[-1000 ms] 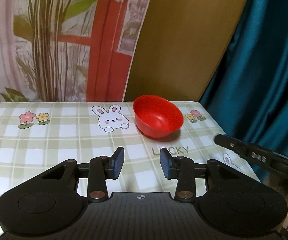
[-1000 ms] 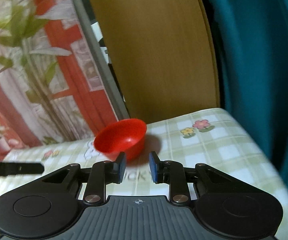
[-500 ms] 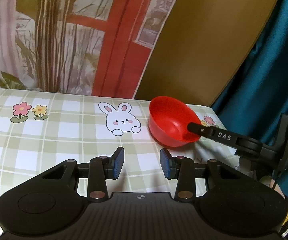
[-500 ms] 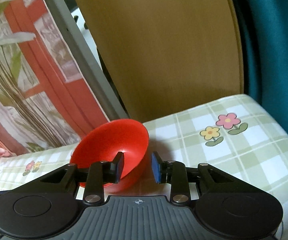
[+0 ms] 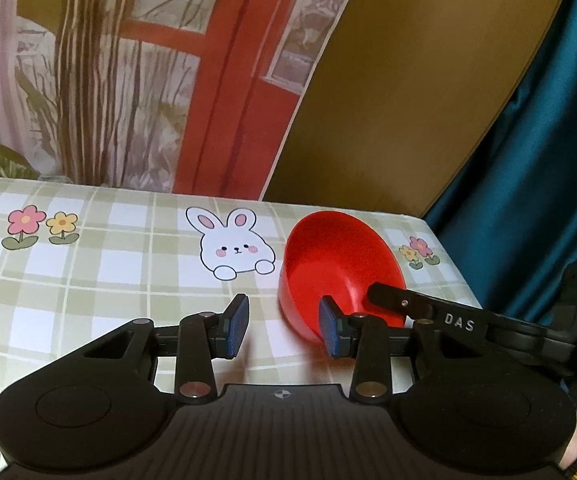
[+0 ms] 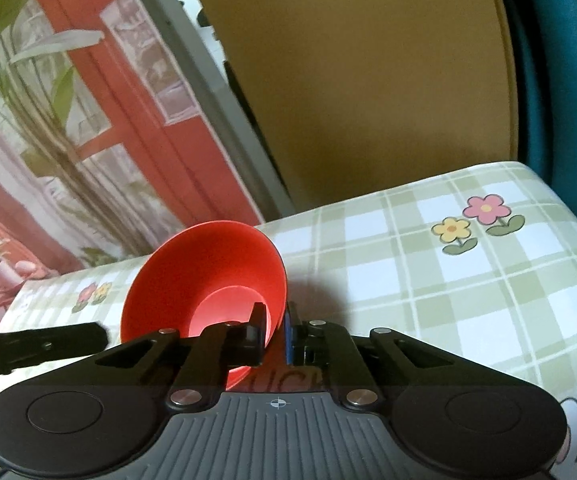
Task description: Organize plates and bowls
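Gripping the red bowl's (image 6: 208, 272) rim now, the right gripper (image 6: 274, 330) has tilted it near the table's (image 6: 468, 280) far right corner; the left gripper (image 5: 282, 326) stays open, empty.

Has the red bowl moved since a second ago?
Yes. The red bowl, earlier sitting flat right of the printed bunny, is now tipped up on its side, its rim pinched by the right gripper.

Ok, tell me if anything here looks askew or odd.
The red bowl is tipped on its side rather than sitting flat, because the right gripper is pinching its rim, one finger inside, one outside. Nothing is spilled or broken.
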`<state>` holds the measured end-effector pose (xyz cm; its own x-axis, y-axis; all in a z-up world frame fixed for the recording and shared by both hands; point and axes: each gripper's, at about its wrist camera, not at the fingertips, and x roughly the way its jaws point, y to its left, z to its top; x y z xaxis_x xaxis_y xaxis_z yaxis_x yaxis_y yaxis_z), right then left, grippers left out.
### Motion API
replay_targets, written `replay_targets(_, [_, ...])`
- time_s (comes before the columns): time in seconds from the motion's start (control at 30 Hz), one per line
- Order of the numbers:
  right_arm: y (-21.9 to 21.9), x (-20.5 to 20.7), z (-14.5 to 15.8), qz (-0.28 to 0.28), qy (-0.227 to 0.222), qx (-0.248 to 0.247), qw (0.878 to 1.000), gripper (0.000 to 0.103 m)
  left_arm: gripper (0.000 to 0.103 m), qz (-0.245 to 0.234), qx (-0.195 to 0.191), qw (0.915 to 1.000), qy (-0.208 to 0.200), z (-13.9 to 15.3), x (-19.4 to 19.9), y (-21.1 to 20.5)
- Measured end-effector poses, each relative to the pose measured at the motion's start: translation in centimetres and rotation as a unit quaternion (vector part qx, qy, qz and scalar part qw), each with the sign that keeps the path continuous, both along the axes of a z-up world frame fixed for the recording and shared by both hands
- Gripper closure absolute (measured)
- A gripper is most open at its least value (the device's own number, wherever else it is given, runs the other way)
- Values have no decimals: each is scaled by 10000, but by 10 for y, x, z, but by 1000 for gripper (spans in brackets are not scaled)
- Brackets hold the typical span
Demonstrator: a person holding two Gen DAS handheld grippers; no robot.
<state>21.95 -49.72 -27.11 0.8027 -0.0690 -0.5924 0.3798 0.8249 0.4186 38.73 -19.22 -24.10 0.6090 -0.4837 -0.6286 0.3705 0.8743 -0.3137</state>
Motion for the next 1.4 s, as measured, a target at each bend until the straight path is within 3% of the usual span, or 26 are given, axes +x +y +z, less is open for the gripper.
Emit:
replay_targets(0.17, [10,-1,6,81,14,1,10000,95,77,-87,-14,9999,109,-5,2,-4])
replay_targets(0.4, [21,-5,18,52,27,51,10000,94,77,-55,34,10000,69,1,-7,2])
replay_targets(0.8, [60,-35,60,30,-124,38,9999,94,77,-188,198,9984,-492,41,-59,18])
replay_targets(1.13, [100,-61,92,11,-226,-166,9996,92,77,-178,76,9975,-679,58,-105,41])
replay_targets(1.4, [127,-82,97,-37,-257,-107,9996,92,77,-147,-13,9974,-708,62,-129,53])
